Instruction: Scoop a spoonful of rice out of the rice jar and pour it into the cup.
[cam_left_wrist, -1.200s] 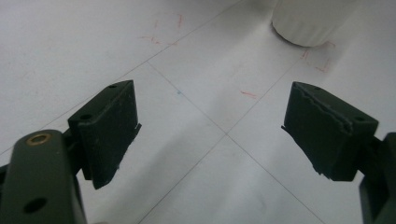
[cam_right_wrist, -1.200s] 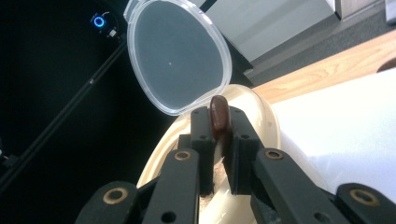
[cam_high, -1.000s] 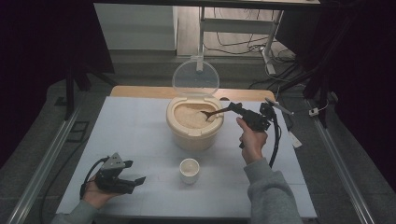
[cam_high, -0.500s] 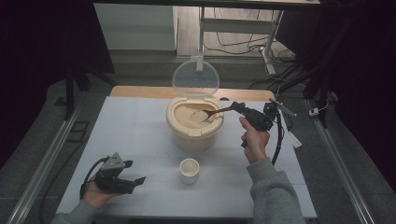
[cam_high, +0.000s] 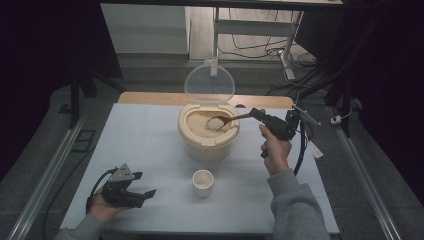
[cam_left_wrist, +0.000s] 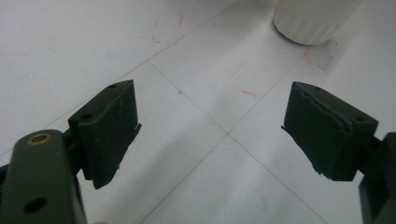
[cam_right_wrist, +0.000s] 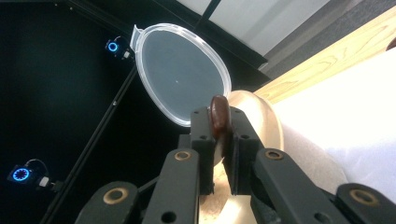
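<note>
Rice is heaped in the bowl of a wooden spoon (cam_high: 226, 121) that the right tool (cam_high: 257, 114) is clenching by the handle's end, holding it over the open rice container (cam_high: 207, 136). Nearest the person, the left tool (cam_high: 142, 194) is resting low at the bench's (cam_high: 145, 140) near left corner, its jaws standing wide apart with nothing between them; in the left gripper view the base of a small white cup (cam_left_wrist: 314, 18) is sitting just ahead of those jaws. In the high view that cup (cam_high: 203, 182) is standing near the front of the bench, directly on the person's side of the container and well apart from the left tool. The spoon's long axis is running roughly level across the bench, bowl toward the left, handle toward the right tool, so the cup is lying nearer the person and a little left of the load. The right hand (cam_high: 274, 147) is the one carrying it, and the coming move looks to turn on bringing the bowl back over the container's near rim and down to the cup. Open bench is lying on both sides of the cup. Behind, the clear lid (cam_high: 209, 83) is standing upright on its hinge at the far rim, out of that path.
</note>
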